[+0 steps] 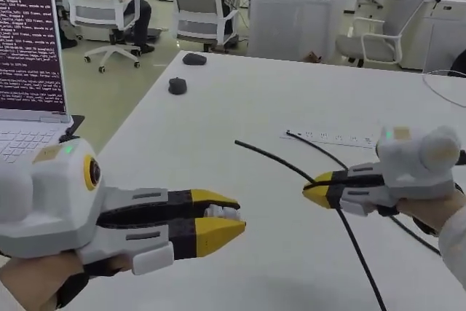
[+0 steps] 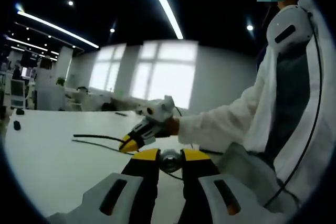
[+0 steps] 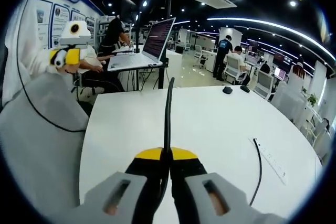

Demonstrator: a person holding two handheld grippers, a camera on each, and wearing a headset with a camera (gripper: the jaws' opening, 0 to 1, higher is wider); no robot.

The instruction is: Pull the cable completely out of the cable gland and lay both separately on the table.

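On the table (image 1: 240, 107), a laptop (image 1: 29, 56) sits at nine o'clock, a mouse (image 1: 177, 86) and another mouse (image 1: 194, 59) at eleven, and a power strip (image 1: 331, 137) at two. Beyond, a chair (image 1: 200, 9) stands at twelve.

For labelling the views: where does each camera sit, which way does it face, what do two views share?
Head view: on the head, facing down at the table; left gripper, right gripper and a sleeve show.
Left gripper view: on the left gripper, facing the right gripper and sleeve; its jaws hold the cable gland.
Right gripper view: on the right gripper, facing the laptop; its jaws grip the cable.
Shared: each gripper view shows the other gripper.
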